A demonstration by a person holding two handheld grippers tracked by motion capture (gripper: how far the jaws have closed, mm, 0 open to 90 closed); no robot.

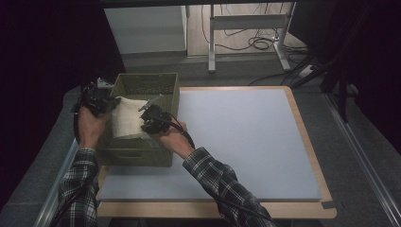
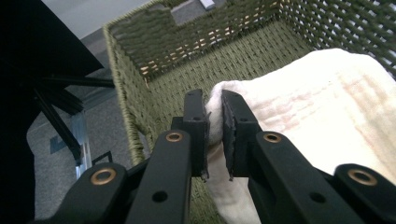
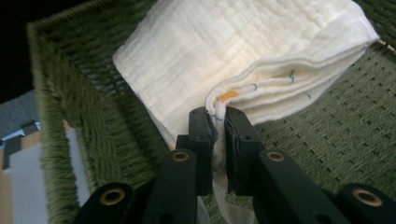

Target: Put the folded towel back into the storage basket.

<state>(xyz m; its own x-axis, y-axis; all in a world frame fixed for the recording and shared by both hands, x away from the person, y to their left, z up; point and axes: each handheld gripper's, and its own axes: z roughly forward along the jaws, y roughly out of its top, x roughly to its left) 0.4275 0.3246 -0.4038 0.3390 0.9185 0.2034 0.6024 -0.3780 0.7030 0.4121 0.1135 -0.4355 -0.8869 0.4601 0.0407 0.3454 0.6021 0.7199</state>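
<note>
My left gripper (image 2: 214, 135) is pinching one corner of a folded cream cloth (image 2: 322, 107), its two black jaws pressed nearly together with the fabric bunched between the pads. My right gripper (image 3: 220, 140) is clamped the same way on another corner of that cloth (image 3: 243, 51), where the stacked layers show their stitched edges and a small orange tag sits just above the jaw tips.

From the high view, my left gripper (image 1: 101, 101) sits at the left rim of the green woven basket (image 1: 156, 80), and my right gripper (image 1: 152, 118) is over the basket's near right part, with the cloth (image 1: 126, 118) stretched between the two. The cloth hangs inside the basket's opening; in the right gripper view it is lifted above the woven floor rather than lying flat on it, and its far fold reaches toward the basket's far wall.

The basket (image 2: 187, 51) stands on the left end of the pale blue mat (image 1: 246, 137), which covers the wooden table (image 1: 302, 210). My forearms in plaid sleeves (image 1: 222, 184) come in from the bottom edge, and a black cable (image 1: 187, 135) trails back from the right gripper along my wrist.
</note>
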